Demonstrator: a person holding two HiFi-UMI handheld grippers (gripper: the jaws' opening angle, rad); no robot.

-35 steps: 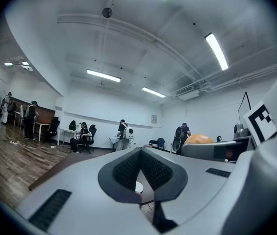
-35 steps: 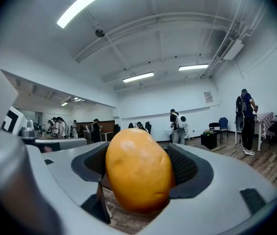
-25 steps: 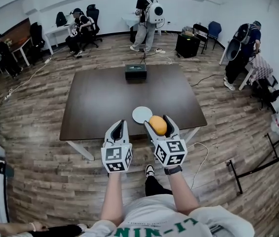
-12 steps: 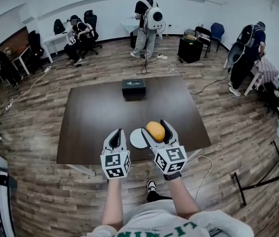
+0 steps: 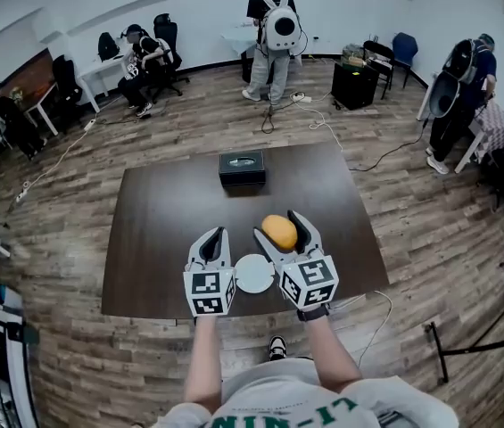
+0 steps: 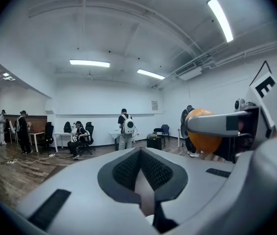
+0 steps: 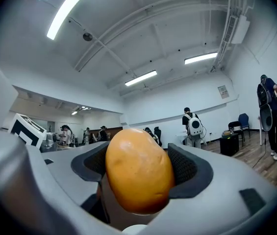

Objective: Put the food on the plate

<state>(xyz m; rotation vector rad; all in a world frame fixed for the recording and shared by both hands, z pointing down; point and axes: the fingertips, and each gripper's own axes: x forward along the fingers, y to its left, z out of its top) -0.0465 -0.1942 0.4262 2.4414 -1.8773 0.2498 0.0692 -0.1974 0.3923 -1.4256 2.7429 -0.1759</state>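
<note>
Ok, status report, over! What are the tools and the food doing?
Left tool shut, empty. Right tool shut on the orange food, not yet on the white plate. Nothing in the way; black box sits far off.

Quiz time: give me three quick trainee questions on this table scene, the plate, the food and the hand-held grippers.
1. True or false: the orange oval food already lies on the round white plate.
2. The right hand-held gripper holds: A nothing, B the food, C the plate.
3. Fill in: seen from the person, the black box sits near the dark brown table's ____ edge.
Key: 1 false; 2 B; 3 far.
</note>
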